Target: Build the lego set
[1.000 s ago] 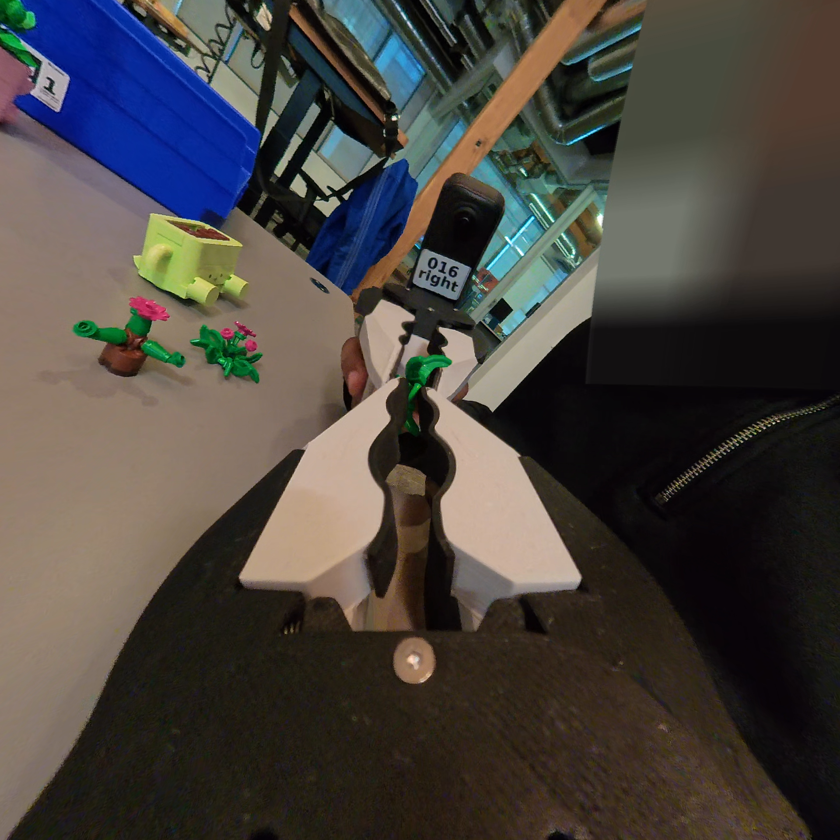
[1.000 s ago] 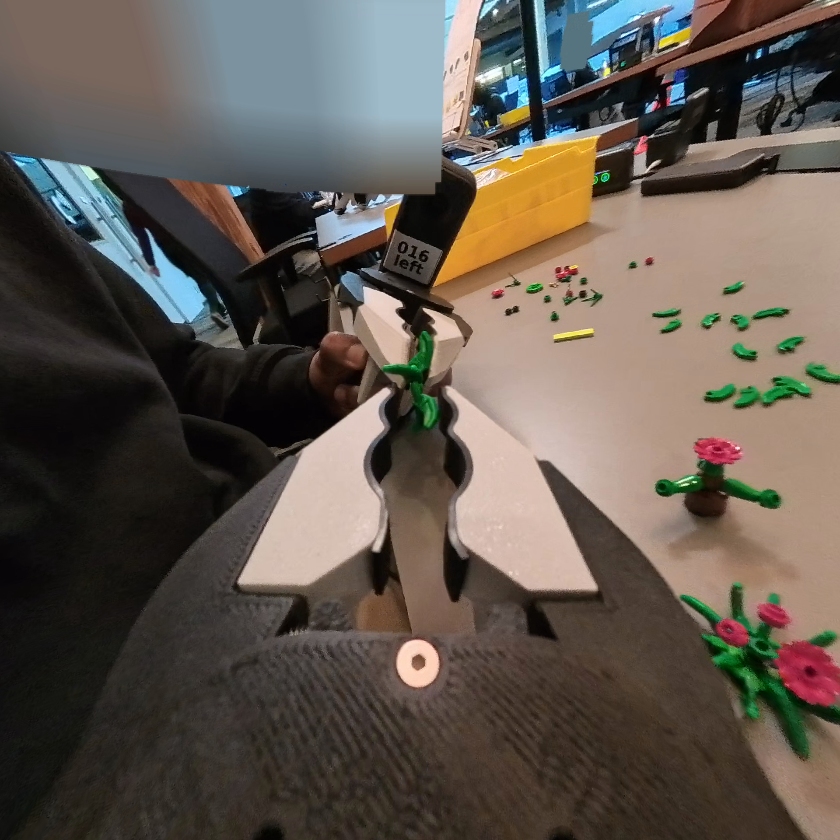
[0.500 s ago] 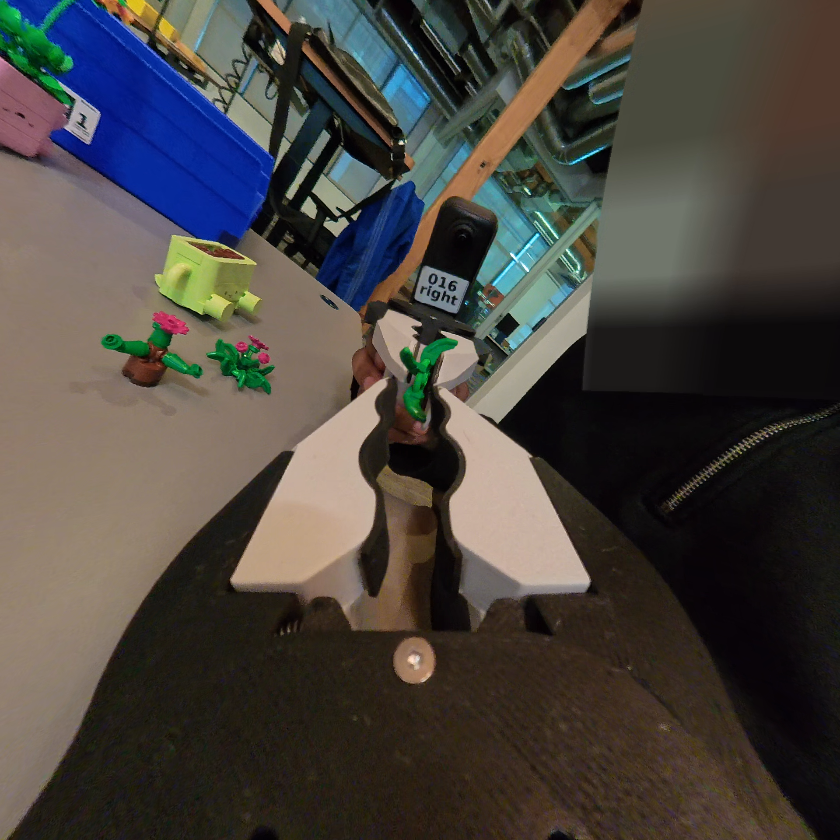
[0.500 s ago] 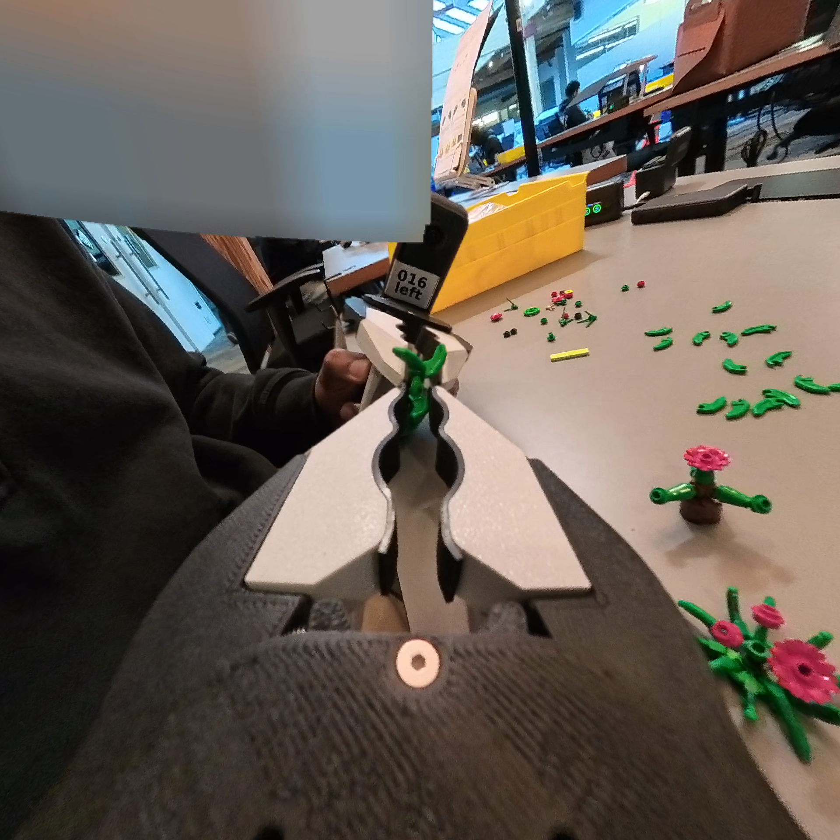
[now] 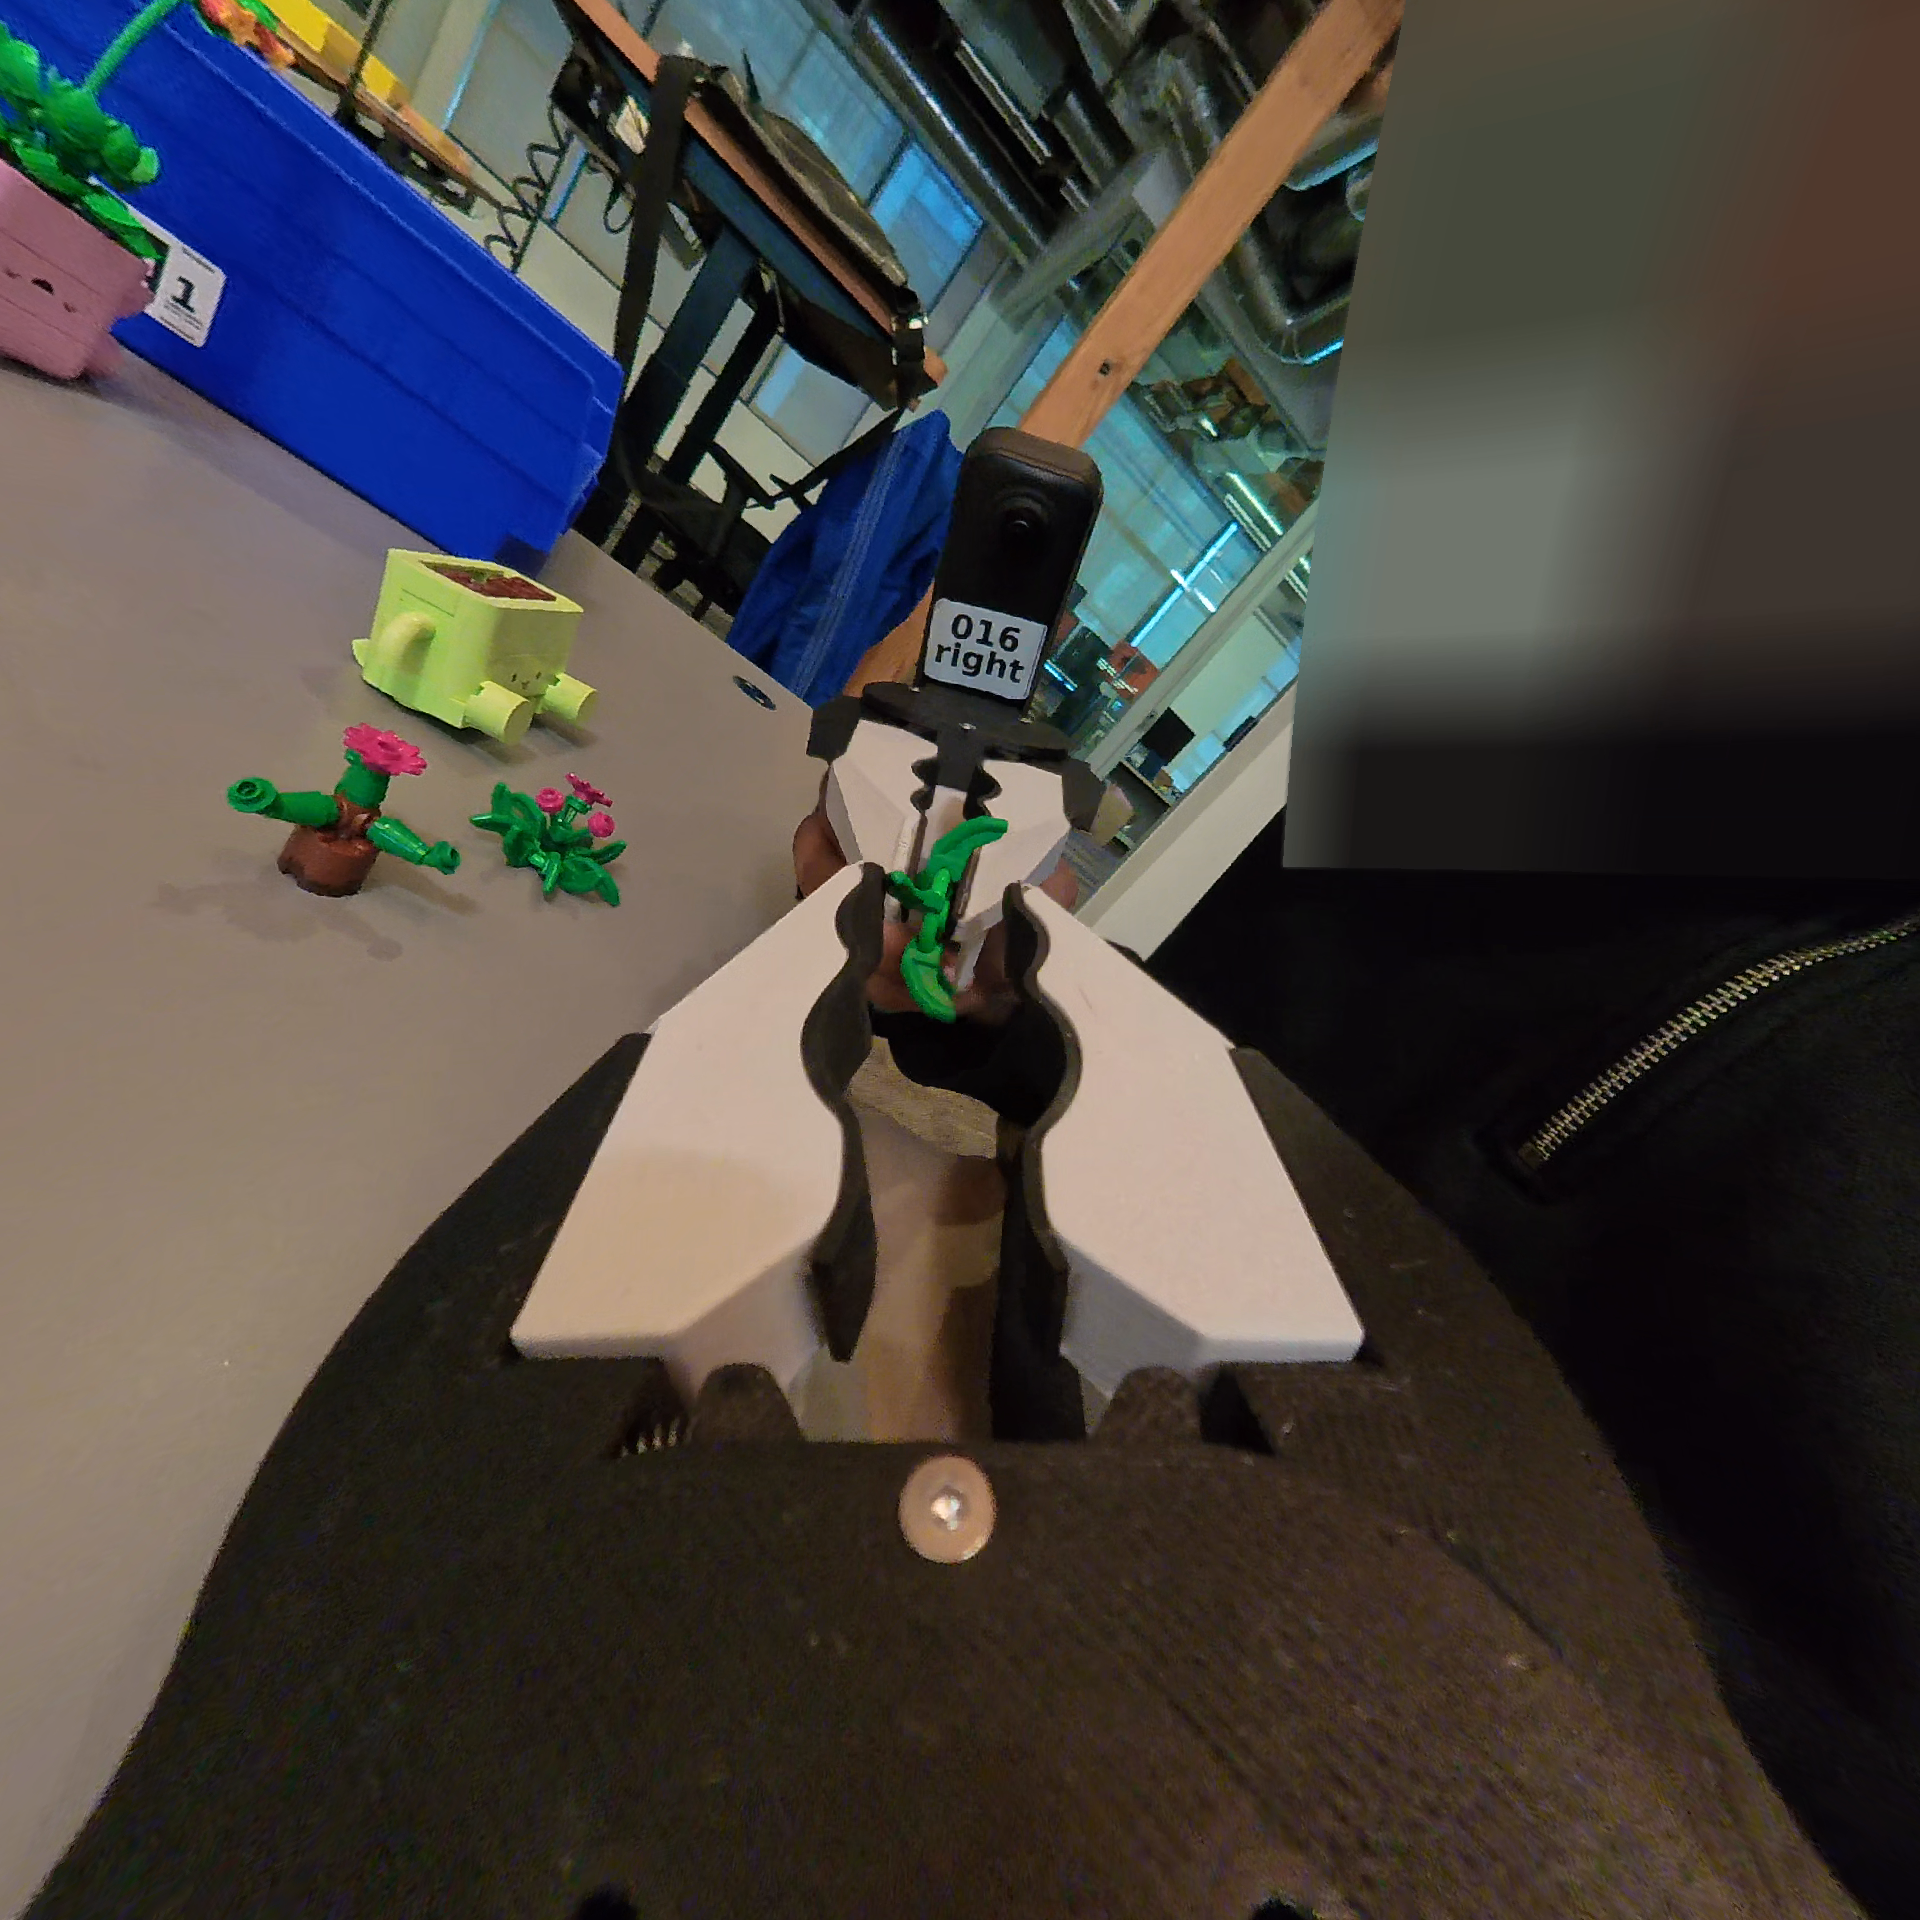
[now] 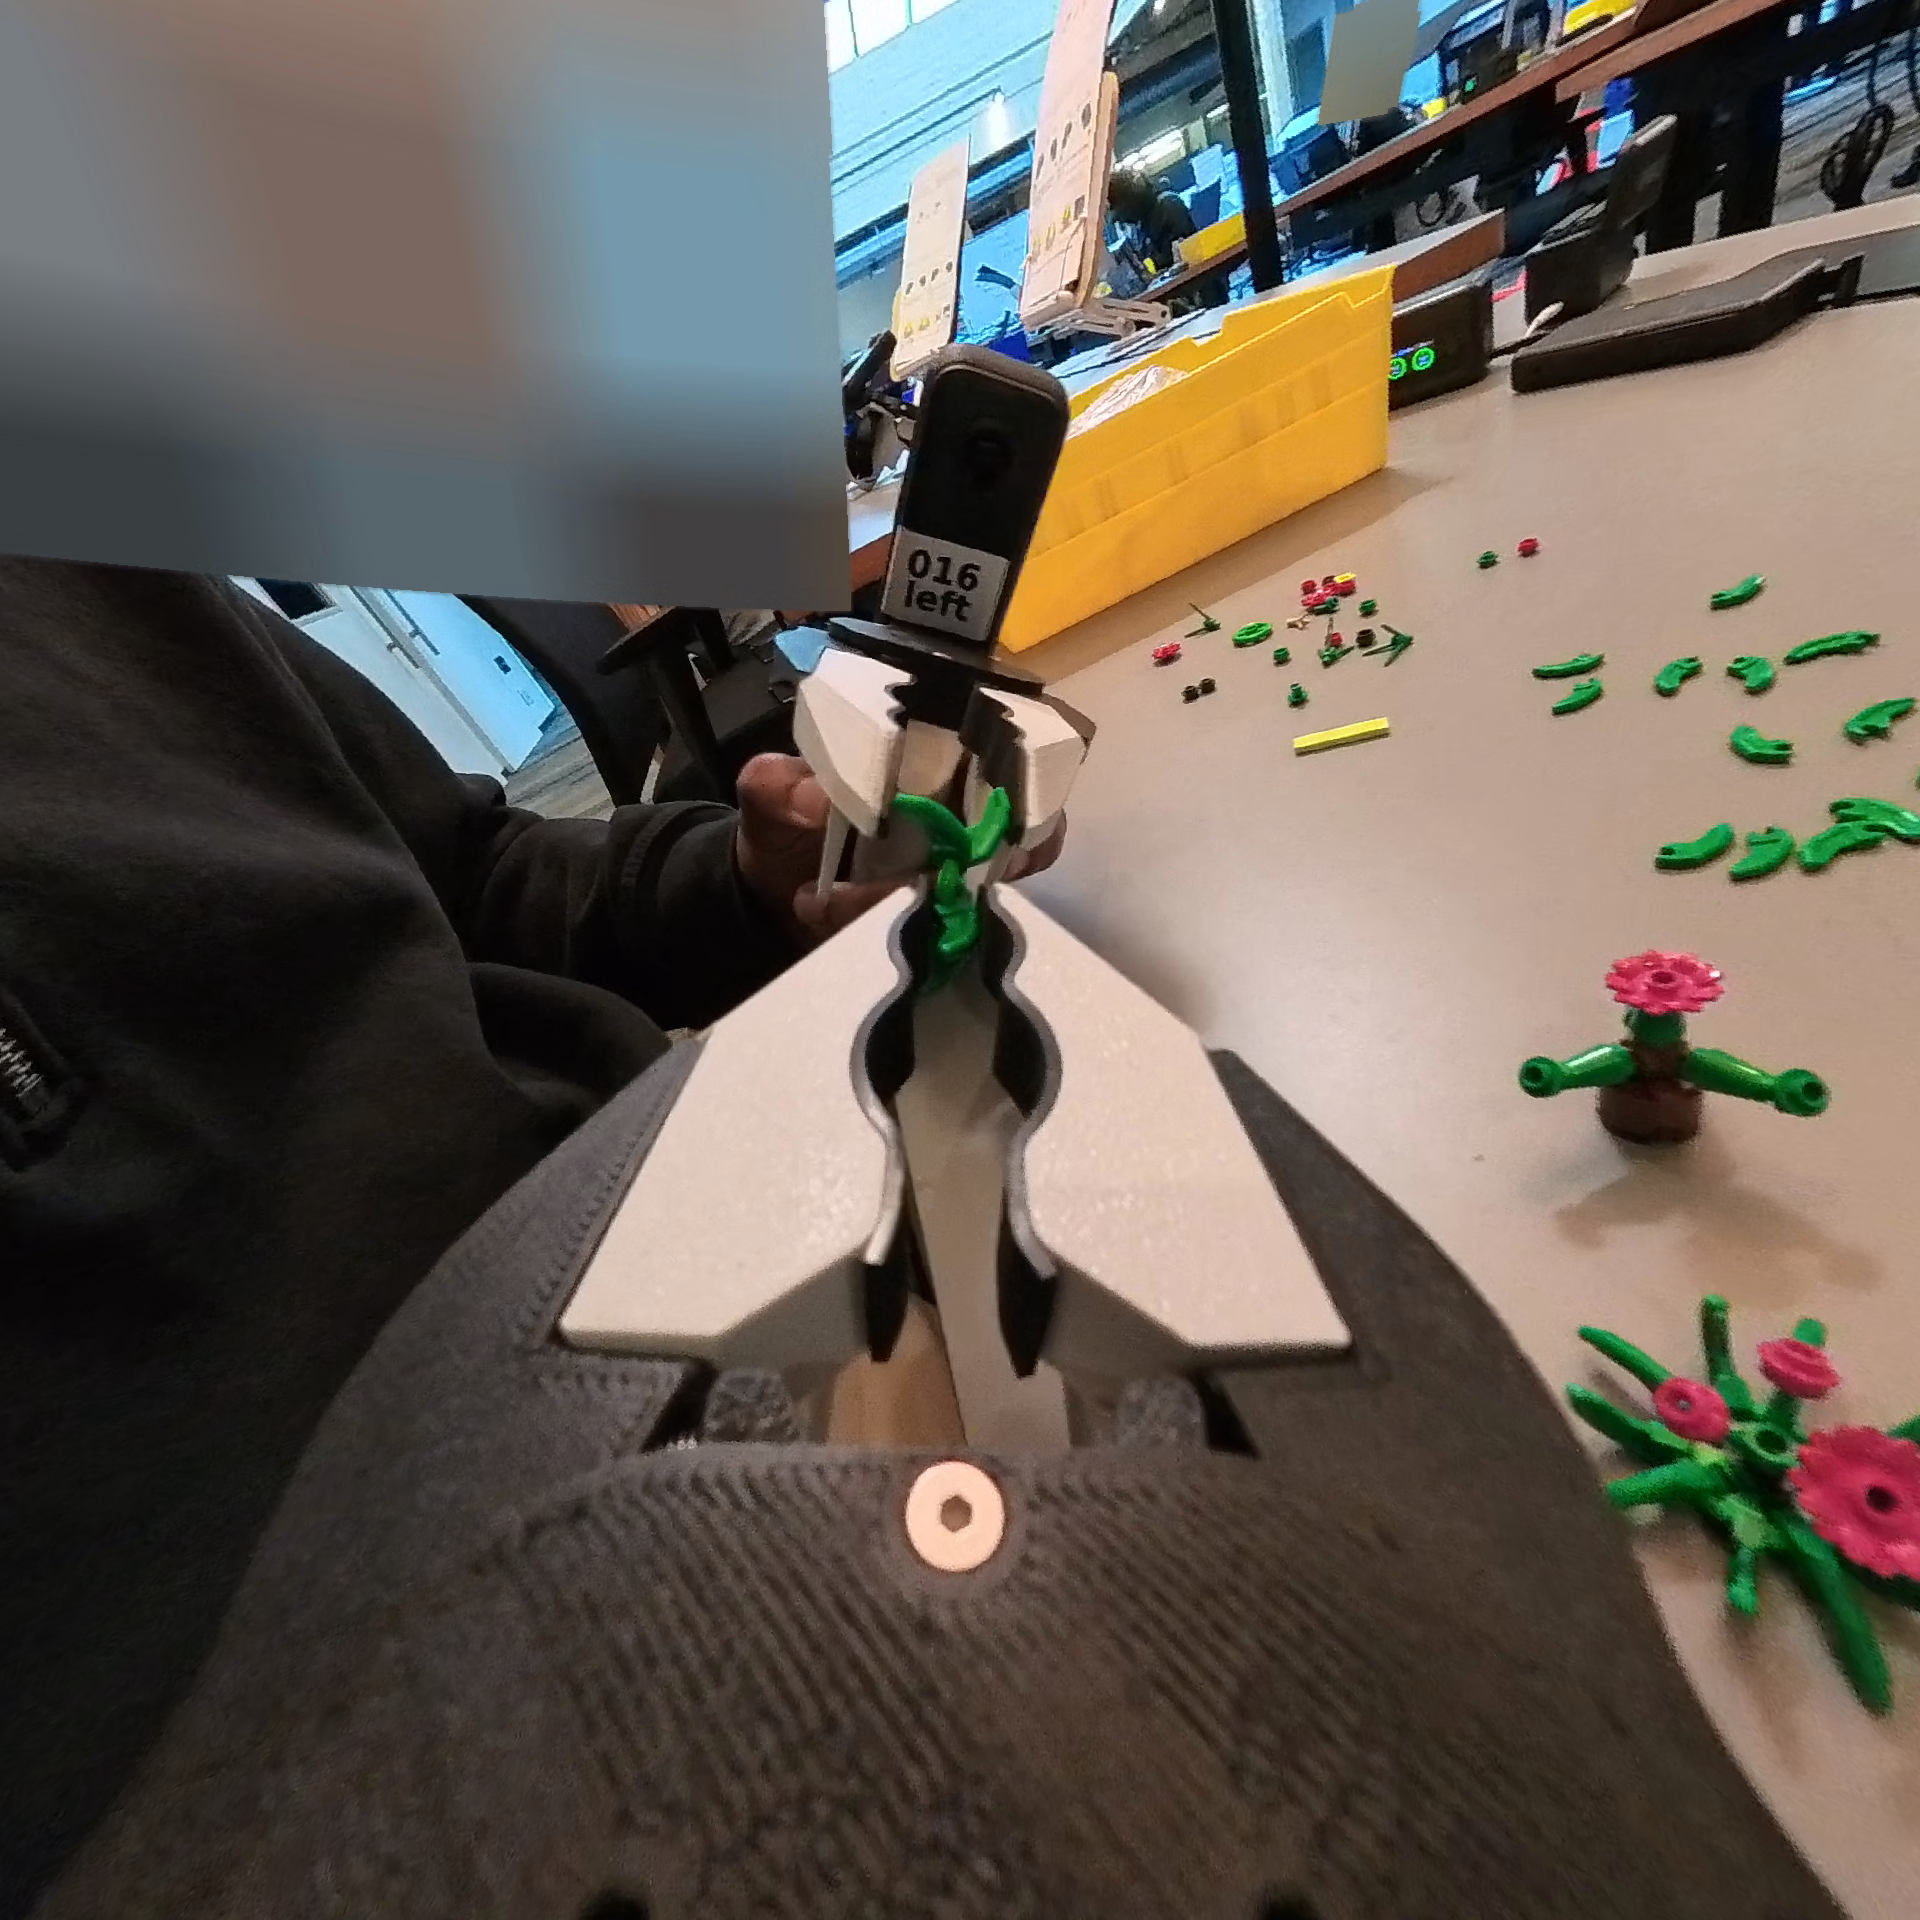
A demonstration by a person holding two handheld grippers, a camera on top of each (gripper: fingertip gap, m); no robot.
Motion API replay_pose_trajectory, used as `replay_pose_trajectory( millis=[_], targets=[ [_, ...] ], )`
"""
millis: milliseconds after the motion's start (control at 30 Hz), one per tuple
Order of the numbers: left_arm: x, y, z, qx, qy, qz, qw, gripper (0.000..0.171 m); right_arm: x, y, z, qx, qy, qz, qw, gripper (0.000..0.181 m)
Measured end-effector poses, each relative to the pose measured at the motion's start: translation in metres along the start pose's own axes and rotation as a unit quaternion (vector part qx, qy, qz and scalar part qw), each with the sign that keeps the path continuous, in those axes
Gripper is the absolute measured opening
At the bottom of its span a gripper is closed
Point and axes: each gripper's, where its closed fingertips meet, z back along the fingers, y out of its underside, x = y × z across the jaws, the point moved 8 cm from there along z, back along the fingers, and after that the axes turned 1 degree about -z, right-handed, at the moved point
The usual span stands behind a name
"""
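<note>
The green leafy stem (image 6: 951, 914) is clenched at the tips of the right gripper (image 6: 948, 925), above the table edge. It is met tip to tip by the left gripper (image 5: 940, 914); whether that one grips it cannot be told. Farther on the grey table (image 5: 208, 1039) a flower on a brown base (image 5: 338, 810), a small flower cluster (image 5: 556, 836), a lime pot (image 5: 468, 644) and a blue bin (image 5: 343, 312) are seen.

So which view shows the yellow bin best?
The right wrist view: the yellow bin stands at the table's far edge, its long side plain to see. The left wrist view does not show it at all.
</note>
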Motion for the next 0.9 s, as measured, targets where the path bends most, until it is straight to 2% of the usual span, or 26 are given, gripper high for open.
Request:
replay_pose_trajectory(
  millis=[167,500,767,900],
  targets=[
    [-0.001,-0.001,0.000,0.006,-0.039,-0.032,0.999,0.008,-0.001,0.000,0.001,0.002,0.008,-0.002,1.000,0.006],
    [-0.005,-0.001,-0.002,0.037,-0.111,-0.123,0.985,0.011,-0.004,0.001,-0.001,0.002,0.023,-0.027,0.999,0.006],
    [-0.011,0.000,-0.004,0.058,-0.181,-0.218,0.957,0.010,-0.007,0.002,-0.003,0.002,0.039,-0.041,0.998,0.005],
    [-0.014,0.002,-0.008,0.071,-0.243,-0.289,0.923,0.010,-0.009,0.003,-0.003,-0.002,0.058,-0.052,0.997,0.005]
  ],
)
